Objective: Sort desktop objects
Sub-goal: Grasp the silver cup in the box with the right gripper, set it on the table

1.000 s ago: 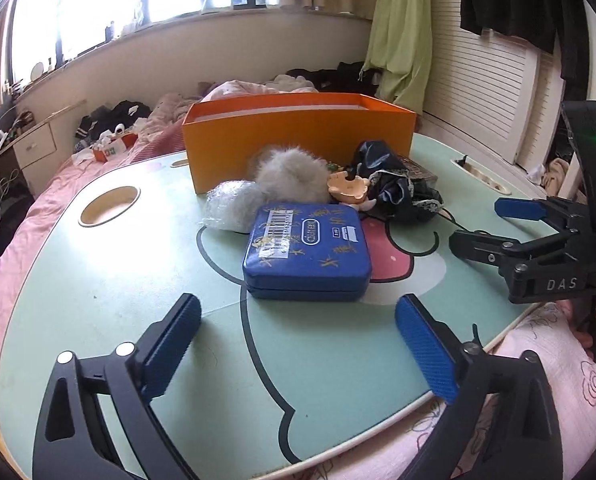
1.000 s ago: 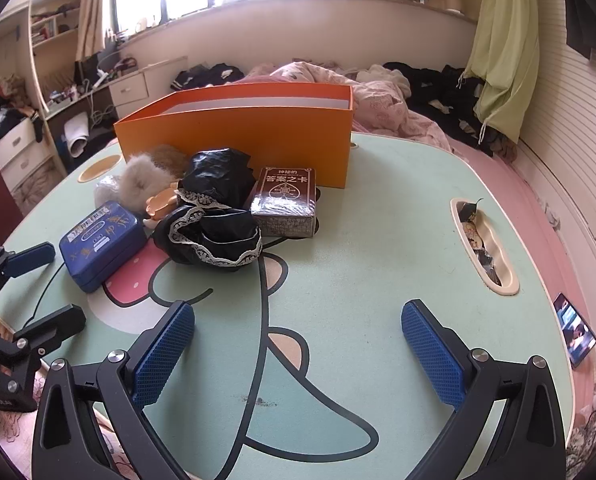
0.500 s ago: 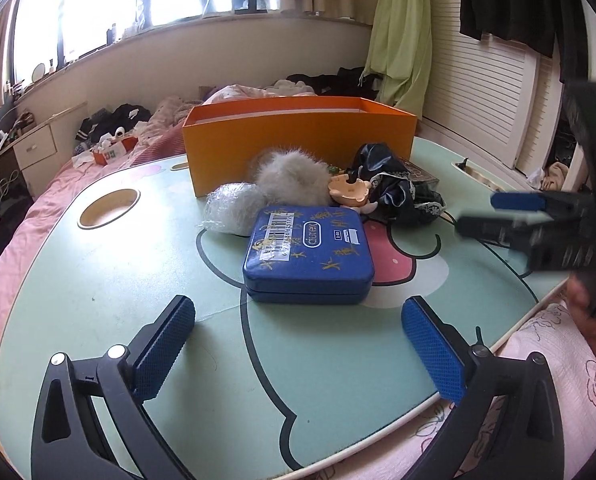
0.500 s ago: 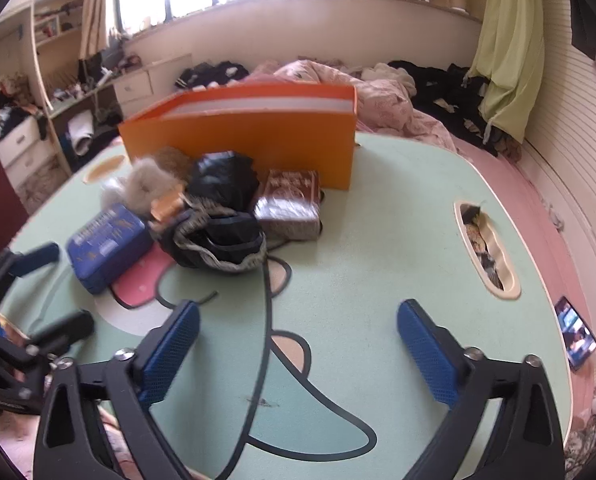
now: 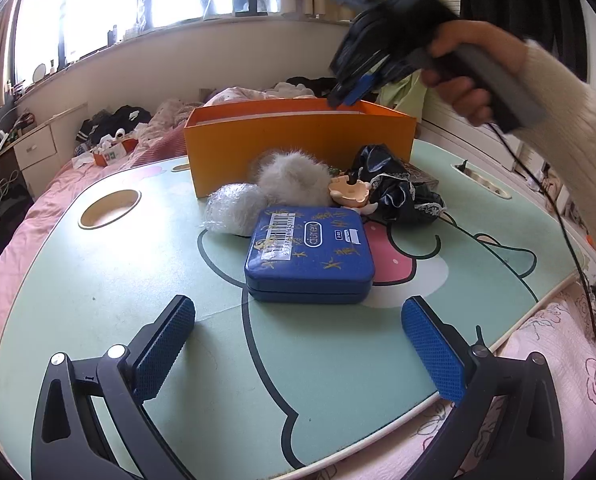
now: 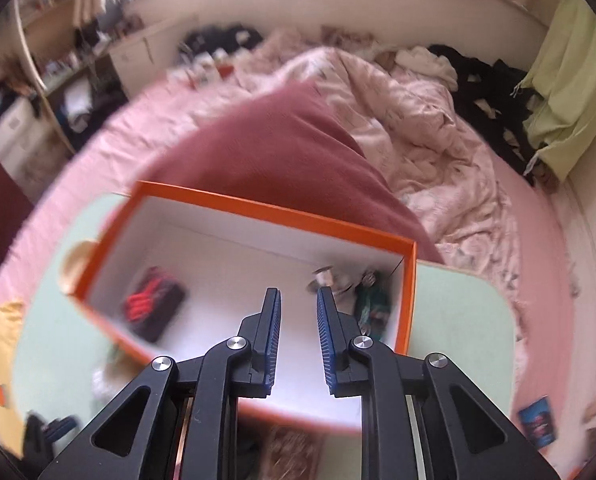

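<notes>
An orange box (image 5: 298, 140) stands at the back of the mint-green table (image 5: 98, 280). In front of it lie a blue tin (image 5: 310, 256), a grey fluffy ball (image 5: 294, 178), a plastic-wrapped ball (image 5: 234, 208), a beige clip (image 5: 348, 192) and black lace fabric (image 5: 394, 192). My left gripper (image 5: 298, 348) is open and empty, low before the tin. My right gripper (image 6: 297, 312) hovers over the box (image 6: 258, 208), jaws narrowed to a small gap, nothing between them; it also shows in the left wrist view (image 5: 350, 92). Inside the box lie a black-red item (image 6: 154, 308) and small objects (image 6: 362, 292).
The table sits on a bed with pink bedding (image 6: 418, 128) and a dark red cushion (image 6: 282, 152). The table has a round cup hole (image 5: 108, 208) at left and a slot (image 5: 482, 178) at right. A cable (image 5: 566, 248) trails from the right hand.
My right gripper has risen from low over the table's front to above the orange box, and its jaws have narrowed from wide open. My left gripper has barely moved.
</notes>
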`<move>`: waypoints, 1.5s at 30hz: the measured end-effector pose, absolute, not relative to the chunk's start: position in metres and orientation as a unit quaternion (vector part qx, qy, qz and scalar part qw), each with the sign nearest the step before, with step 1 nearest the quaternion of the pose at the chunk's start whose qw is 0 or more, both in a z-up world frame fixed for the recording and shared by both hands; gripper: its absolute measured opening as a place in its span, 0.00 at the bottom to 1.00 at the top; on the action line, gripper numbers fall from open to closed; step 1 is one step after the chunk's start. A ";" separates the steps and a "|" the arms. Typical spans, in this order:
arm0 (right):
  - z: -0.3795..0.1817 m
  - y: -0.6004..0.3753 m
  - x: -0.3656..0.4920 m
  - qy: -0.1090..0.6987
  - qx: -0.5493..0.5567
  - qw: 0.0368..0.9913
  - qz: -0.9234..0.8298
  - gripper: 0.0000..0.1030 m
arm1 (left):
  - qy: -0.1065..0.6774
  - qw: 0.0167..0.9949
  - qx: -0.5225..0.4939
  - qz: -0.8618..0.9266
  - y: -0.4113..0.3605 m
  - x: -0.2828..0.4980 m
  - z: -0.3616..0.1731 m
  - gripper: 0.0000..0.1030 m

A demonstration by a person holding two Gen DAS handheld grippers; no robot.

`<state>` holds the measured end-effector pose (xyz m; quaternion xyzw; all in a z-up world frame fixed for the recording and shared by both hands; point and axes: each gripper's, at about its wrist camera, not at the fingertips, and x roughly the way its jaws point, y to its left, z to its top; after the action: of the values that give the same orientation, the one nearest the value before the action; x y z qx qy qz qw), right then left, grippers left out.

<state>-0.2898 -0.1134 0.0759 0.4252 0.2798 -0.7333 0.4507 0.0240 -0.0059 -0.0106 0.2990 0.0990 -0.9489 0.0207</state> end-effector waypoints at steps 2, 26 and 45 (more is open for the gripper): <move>0.060 -0.132 -0.299 0.301 0.450 0.437 -0.718 0.20 | 0.100 0.022 0.298 -0.949 -0.006 0.024 -0.010 1.00; 0.071 -0.097 -0.284 0.204 0.455 0.509 -0.702 0.28 | 0.109 0.037 0.290 -0.950 -0.006 0.023 -0.011 1.00; 0.067 0.014 -0.210 0.100 0.368 0.596 -0.707 0.73 | 0.112 0.040 0.290 -0.950 -0.006 0.023 -0.011 1.00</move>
<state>-0.2104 0.0142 0.0669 0.3679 0.0995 -0.7071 0.5956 0.0226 -0.0056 -0.0114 0.2896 0.1116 -0.9498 0.0397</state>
